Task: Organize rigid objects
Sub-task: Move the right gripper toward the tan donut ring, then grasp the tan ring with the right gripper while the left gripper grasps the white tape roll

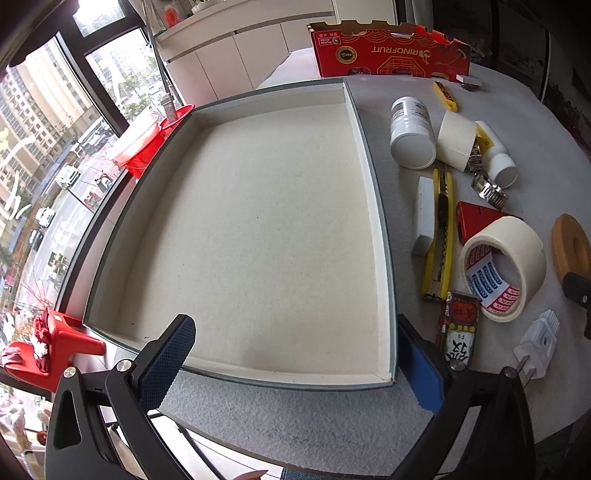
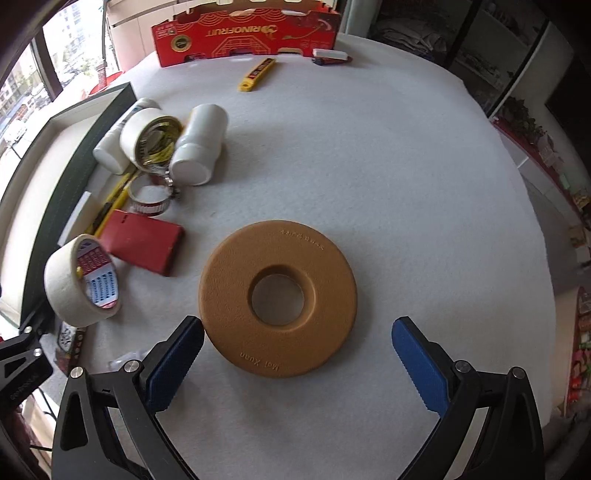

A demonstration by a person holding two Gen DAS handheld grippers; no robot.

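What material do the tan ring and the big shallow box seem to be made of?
Tan ring: likely moulded plastic or a wood composite; matte, finely grained surface with raised lettering.
Shallow box: seems to be cardboard; thin folded walls with a dark outside and an off-white inside, and a fuzzy, felt-like floor.

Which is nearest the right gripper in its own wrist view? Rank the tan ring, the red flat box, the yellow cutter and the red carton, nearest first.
From the right gripper:
1. Tan ring, just ahead between the open fingers.
2. Red flat box, ahead to the left.
3. Yellow cutter, far across the table.
4. Red carton, at the far edge.
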